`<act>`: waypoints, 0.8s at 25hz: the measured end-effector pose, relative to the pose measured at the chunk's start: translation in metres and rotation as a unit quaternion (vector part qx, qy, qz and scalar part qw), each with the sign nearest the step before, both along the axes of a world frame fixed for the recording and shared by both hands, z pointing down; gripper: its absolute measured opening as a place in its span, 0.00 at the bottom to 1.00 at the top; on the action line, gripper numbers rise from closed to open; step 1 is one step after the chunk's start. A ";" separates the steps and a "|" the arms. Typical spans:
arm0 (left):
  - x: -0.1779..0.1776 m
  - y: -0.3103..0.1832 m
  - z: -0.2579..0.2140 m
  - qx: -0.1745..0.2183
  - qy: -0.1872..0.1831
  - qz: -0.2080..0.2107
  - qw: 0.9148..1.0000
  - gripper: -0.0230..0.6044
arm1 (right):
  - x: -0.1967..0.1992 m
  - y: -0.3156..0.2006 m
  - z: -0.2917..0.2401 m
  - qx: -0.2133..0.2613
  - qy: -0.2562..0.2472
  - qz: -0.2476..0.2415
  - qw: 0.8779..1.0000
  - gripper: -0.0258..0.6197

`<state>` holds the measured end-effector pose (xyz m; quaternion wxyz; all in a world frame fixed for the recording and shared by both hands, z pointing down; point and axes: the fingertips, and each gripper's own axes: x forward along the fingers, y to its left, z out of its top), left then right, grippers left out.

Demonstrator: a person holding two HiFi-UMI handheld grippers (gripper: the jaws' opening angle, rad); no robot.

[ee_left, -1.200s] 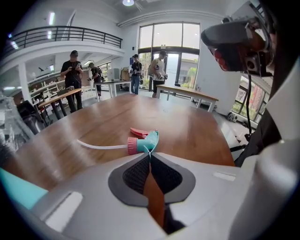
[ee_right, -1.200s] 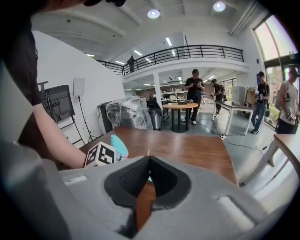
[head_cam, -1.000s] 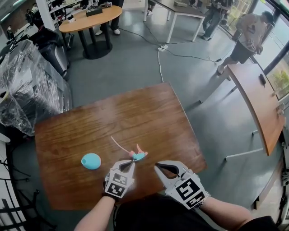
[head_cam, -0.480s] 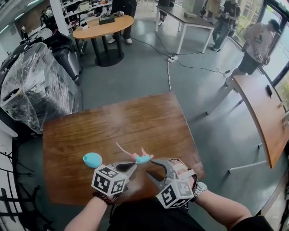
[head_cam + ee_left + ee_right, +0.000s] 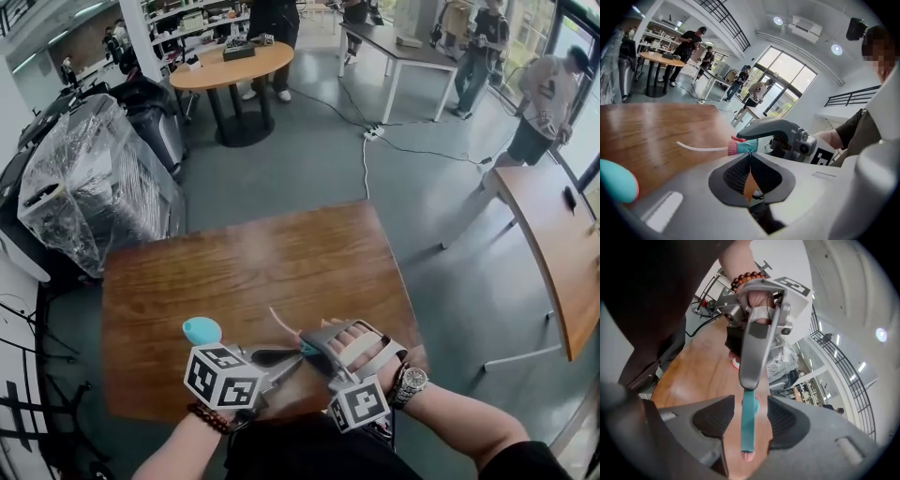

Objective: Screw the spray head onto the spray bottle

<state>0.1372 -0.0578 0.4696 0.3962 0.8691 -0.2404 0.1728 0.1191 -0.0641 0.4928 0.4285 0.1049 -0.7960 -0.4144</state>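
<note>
- Nothing is screwed together yet; I'd call the job barely started.
- The bottle (image 5: 201, 330) sits on the table (image 5: 281, 253) near the front edge, toward the front-left corner. It is left of both grippers, and nothing is touching it.
- The spray head (image 5: 743, 146) is up by the grippers over the front edge, well apart from the bottle. Its tube (image 5: 701, 148) trails out toward the bottle's side.
- The left gripper (image 5: 750, 157) has its jaws pinched together right at the head's teal end. From here it looks to be holding the head by that end, though the contact itself is hard to make out.
- The right gripper (image 5: 748, 427) is spread wide, one jaw on each side of the teal body. There is clear daylight on both sides, so it surrounds the head without clamping it.
- My read is that the head is being passed or re-gripped between the two tools.
- Still to do, as I judge it:
  - get a firm hold on the head
  - steady the bottle
  - feed the tube down its neck
  - seat the collar and turn it tight
- The thin tube could easily snag on the bottle's mouth.
</note>
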 end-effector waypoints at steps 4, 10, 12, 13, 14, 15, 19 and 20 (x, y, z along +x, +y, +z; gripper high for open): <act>0.000 0.006 -0.007 -0.003 0.027 0.013 1.000 0.08 | -0.004 0.002 0.001 0.017 0.018 -0.005 1.000 0.35; -0.018 0.014 -0.014 -0.003 0.060 0.036 0.998 0.08 | -0.022 0.006 -0.005 0.033 0.029 0.007 0.999 0.23; -0.027 0.017 -0.018 0.007 0.071 0.046 0.996 0.08 | -0.030 0.008 -0.007 0.032 0.032 0.011 0.999 0.23; -0.032 0.018 -0.021 0.013 0.079 0.048 0.996 0.11 | -0.033 0.008 -0.008 0.030 0.035 0.014 0.999 0.23; -0.038 0.018 -0.025 0.019 0.087 0.049 0.995 0.18 | -0.037 0.008 -0.009 0.024 0.036 0.019 0.999 0.23; -0.045 0.019 -0.029 0.028 0.091 0.049 0.994 0.30 | -0.040 0.008 -0.010 0.017 0.035 0.025 0.999 0.23; -0.092 0.022 -0.039 0.106 0.069 0.030 0.992 0.39 | -0.051 0.007 -0.021 -0.027 0.016 0.062 0.998 0.23; -0.109 0.022 -0.039 0.131 0.056 0.018 0.990 0.39 | -0.054 0.006 -0.025 -0.042 0.008 0.073 0.996 0.23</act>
